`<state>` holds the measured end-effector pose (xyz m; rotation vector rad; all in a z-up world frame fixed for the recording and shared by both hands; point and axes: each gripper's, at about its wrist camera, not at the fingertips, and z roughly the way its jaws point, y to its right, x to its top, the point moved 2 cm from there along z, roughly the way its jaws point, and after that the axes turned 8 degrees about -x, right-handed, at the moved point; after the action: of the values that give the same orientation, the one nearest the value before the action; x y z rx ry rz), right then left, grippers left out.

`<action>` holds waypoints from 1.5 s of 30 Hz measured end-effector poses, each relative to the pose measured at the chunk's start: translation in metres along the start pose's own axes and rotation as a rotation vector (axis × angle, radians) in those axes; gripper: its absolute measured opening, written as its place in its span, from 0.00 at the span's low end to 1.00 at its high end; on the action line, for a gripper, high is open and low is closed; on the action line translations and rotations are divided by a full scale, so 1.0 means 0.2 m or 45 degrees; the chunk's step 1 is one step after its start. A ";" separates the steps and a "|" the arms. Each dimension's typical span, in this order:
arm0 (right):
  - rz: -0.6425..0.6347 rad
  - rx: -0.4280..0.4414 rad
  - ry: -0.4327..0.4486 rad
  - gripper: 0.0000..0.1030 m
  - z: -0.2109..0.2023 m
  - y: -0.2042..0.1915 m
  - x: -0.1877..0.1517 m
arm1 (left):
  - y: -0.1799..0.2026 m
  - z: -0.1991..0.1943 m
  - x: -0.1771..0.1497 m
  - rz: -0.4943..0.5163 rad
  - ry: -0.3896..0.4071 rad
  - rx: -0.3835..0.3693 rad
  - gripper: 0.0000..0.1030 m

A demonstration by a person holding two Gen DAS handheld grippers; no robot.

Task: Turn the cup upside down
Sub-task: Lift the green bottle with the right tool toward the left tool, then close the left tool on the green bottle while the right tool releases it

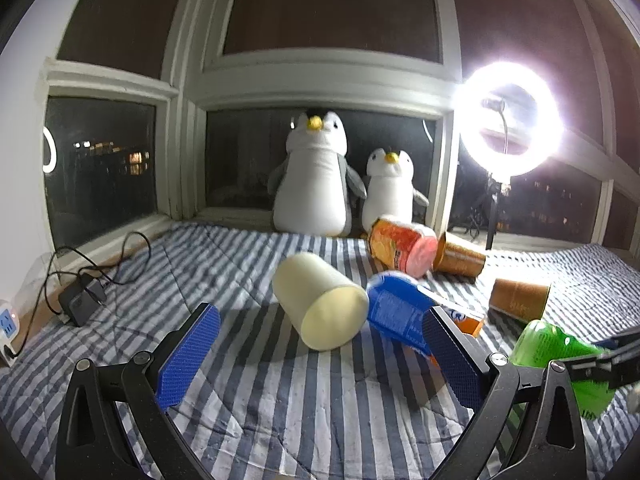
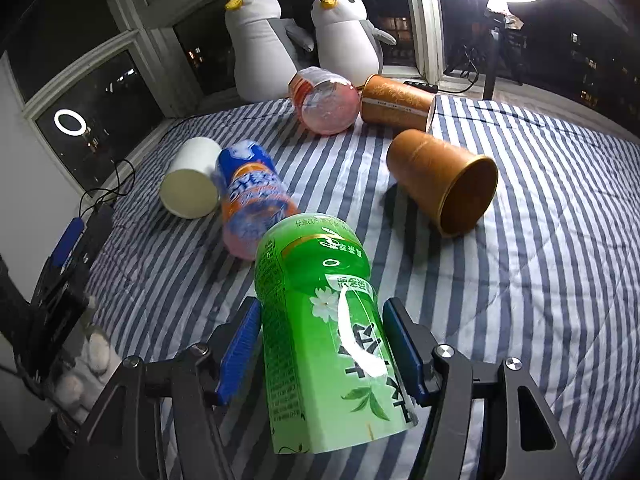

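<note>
A green tea-label cup [image 2: 316, 264] is lifted over the striped bed cover [image 2: 540, 280], its length running away from the camera, with my right gripper [image 2: 323, 307] shut on its sides. In the left wrist view it shows at the right edge as the green cup [image 1: 552, 356]. My left gripper [image 1: 320, 314] is open and low over the cover. A cream cup [image 1: 320, 304] lies on its side just beyond its fingertips, untouched. Beside it lies a blue-and-orange cup [image 1: 396, 308]. Further back lie an orange-pink cup [image 1: 400, 246] and two brown paper cups [image 1: 460, 256] [image 1: 518, 298].
Two plush penguins [image 1: 316, 184] [image 1: 390, 196] lean against the window at the back. A bright ring light [image 1: 510, 120] stands on a stand at the back right. A black charger [image 1: 78, 300] with cables and a power strip [image 1: 8, 320] lie at the left edge.
</note>
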<state>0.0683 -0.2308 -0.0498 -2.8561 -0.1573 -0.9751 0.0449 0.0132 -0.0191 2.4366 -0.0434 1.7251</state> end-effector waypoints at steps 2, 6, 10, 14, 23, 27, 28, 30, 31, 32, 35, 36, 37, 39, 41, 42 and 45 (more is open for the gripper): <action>0.006 -0.010 0.001 0.57 0.00 -0.02 -0.03 | 0.00 0.04 0.00 -0.005 -0.049 -0.018 0.99; 0.020 -0.032 -0.001 0.57 0.03 -0.04 -0.08 | 0.01 0.12 -0.01 0.010 -0.186 -0.013 0.99; 0.029 -0.041 0.006 0.58 0.04 -0.05 -0.09 | 0.05 0.19 -0.02 0.028 -0.357 -0.012 0.99; 0.009 -0.022 0.014 0.59 0.04 -0.07 -0.10 | 0.08 0.20 -0.01 -0.019 -0.477 -0.081 0.99; -0.072 -0.057 0.126 0.65 -0.09 -0.08 -0.13 | 0.15 0.14 0.03 -0.153 -0.636 -0.131 0.99; -0.064 -0.038 0.189 0.66 -0.16 -0.04 -0.16 | 0.20 0.11 0.06 -0.128 -0.641 -0.070 0.99; -0.065 -0.051 0.208 0.66 -0.18 -0.02 -0.17 | 0.22 0.09 0.07 -0.114 -0.630 -0.051 0.99; -0.068 -0.082 0.240 0.66 -0.21 0.02 -0.18 | 0.25 0.07 0.10 -0.095 -0.612 -0.039 0.99; -0.067 -0.099 0.256 0.66 -0.22 0.04 -0.19 | 0.28 0.06 0.12 -0.087 -0.605 -0.040 0.99; -0.057 -0.117 0.281 0.66 -0.24 0.07 -0.21 | 0.30 0.05 0.13 -0.080 -0.600 -0.044 0.99; -0.020 -0.154 0.328 0.66 -0.27 0.15 -0.24 | 0.38 0.04 0.15 -0.056 -0.604 -0.068 0.99; -0.004 -0.173 0.346 0.66 -0.27 0.18 -0.25 | 0.42 0.05 0.15 -0.047 -0.611 -0.080 0.99; 0.008 -0.187 0.357 0.66 -0.28 0.21 -0.25 | 0.45 0.06 0.15 -0.042 -0.619 -0.088 0.99; 0.032 -0.225 0.368 0.66 -0.28 0.25 -0.26 | 0.51 0.08 0.14 -0.046 -0.651 -0.118 0.99; 0.047 -0.259 0.374 0.66 -0.27 0.30 -0.28 | 0.57 0.11 0.13 -0.067 -0.699 -0.148 0.99; 0.055 -0.276 0.376 0.66 -0.26 0.32 -0.28 | 0.59 0.13 0.13 -0.076 -0.723 -0.158 0.99; 0.089 -0.298 0.377 0.66 -0.24 0.39 -0.30 | 0.65 0.20 0.12 -0.115 -0.808 -0.180 0.99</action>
<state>0.0030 -0.3181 -0.0546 -2.8467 0.0897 -1.4723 0.0762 -0.1190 0.0054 2.7131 -0.1206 0.8248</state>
